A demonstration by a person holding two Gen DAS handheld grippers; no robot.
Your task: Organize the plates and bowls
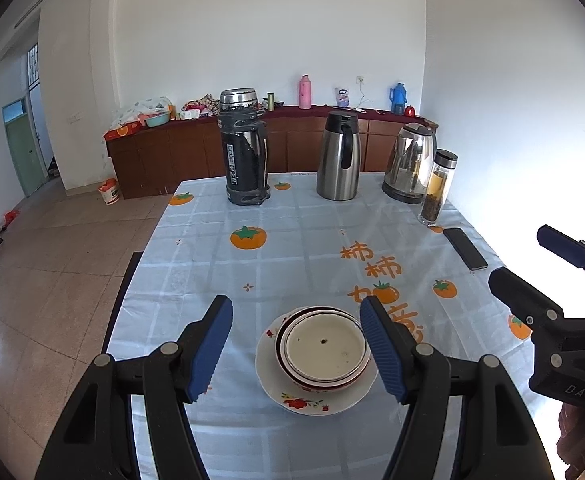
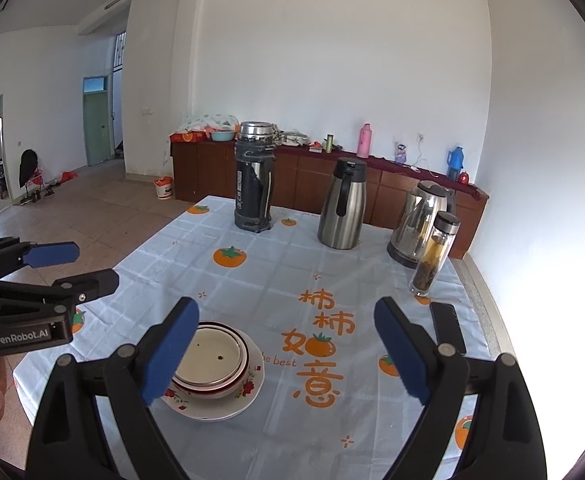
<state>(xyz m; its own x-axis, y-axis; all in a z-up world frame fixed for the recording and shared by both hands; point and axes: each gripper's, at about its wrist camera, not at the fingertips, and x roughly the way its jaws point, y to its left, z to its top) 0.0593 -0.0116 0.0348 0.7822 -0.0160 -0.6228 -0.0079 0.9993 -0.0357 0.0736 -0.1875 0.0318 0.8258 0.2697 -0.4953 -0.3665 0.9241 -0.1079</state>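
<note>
While stacked: two bowls [image 1: 324,346], one plate [image 1: 316,400].

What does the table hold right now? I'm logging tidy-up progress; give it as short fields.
dishes: bowls nested, sitting on flowered plate
back row: black flask, steel jug, kettle, glass tea bottle
other: phone near right edge
surface: persimmon-print tablecloth
left hand-held gripper: open, empty, above dishes
right hand-held gripper: open, empty
</note>
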